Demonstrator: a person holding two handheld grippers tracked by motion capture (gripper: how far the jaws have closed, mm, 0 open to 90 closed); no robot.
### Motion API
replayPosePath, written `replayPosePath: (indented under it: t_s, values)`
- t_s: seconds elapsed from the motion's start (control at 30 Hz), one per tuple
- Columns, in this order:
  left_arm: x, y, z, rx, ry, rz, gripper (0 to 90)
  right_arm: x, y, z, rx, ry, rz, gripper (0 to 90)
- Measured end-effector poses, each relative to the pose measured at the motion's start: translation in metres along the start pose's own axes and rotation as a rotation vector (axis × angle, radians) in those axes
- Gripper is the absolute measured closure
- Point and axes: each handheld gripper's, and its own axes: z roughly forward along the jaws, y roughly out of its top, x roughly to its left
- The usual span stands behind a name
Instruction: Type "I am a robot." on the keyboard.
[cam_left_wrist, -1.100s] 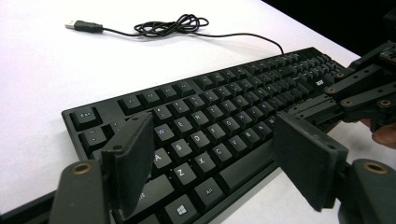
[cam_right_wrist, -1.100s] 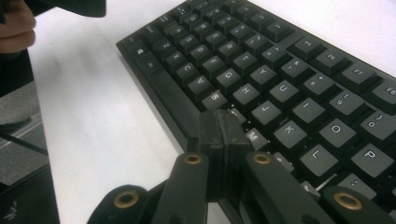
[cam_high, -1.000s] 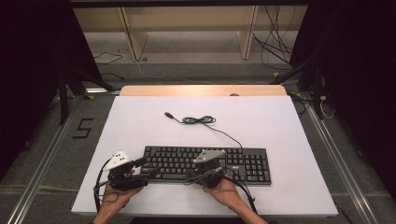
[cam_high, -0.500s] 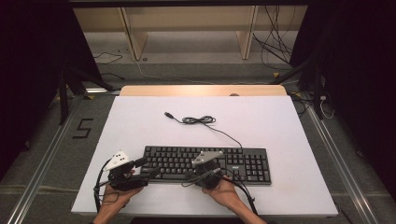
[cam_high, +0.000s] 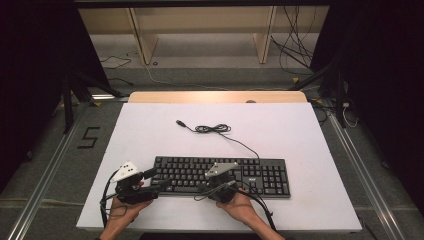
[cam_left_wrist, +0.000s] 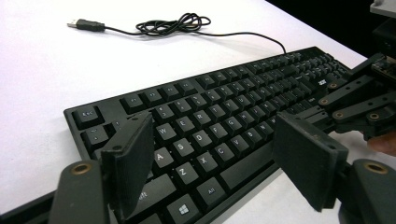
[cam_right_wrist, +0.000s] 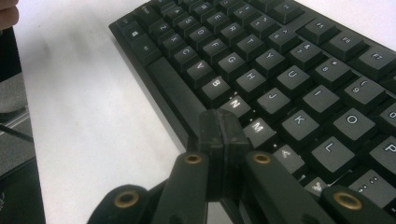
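Observation:
A black keyboard (cam_high: 250, 172) lies across the near half of the white table (cam_high: 280, 125). Its thin cable (cam_high: 220, 129) coils behind it and ends in a loose USB plug (cam_high: 181, 122). My left gripper (cam_high: 159, 181) is at the keyboard's near left corner. Its jaws stand wide open (cam_left_wrist: 215, 135) over the bottom-left keys (cam_left_wrist: 187, 154), holding nothing. My right gripper (cam_high: 220, 178) is at the keyboard's front edge near the middle. It is shut (cam_right_wrist: 219, 123), pads pressed together just above the N and M keys (cam_right_wrist: 245, 116). I cannot tell whether it touches them.
The table's far edge is a bare wooden strip (cam_high: 215, 96). Wooden shelving (cam_high: 200, 30) and loose floor cables (cam_high: 295, 50) lie beyond it. Metal rails (cam_high: 45, 175) run along both sides of the table. The white surface around the cable is open.

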Motion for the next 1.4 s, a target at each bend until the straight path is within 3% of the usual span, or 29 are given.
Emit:
replayPosePath:
  t_s: [0.13,0.37,0.73,1.07,1.4]
  values:
    - [0.002,0.0,0.0,0.004,0.011,-0.007,29.4,0.0,0.0,-0.001,-0.005,0.004,0.011,88.9]
    - [0.007,0.001,0.0,-0.002,0.037,-0.046,31.9,-0.003,0.003,-0.008,-0.048,0.024,0.033,77.0]
    - [0.009,0.001,0.005,0.024,0.059,-0.055,42.5,-0.007,0.005,-0.019,-0.097,0.026,0.048,59.8]
    - [0.011,-0.001,0.014,0.057,0.062,-0.045,62.4,-0.012,0.005,-0.03,-0.124,0.0,0.084,45.7]
    - [0.013,-0.001,0.02,0.09,0.074,-0.035,79.4,-0.016,0.003,-0.038,-0.138,-0.011,0.105,40.4]
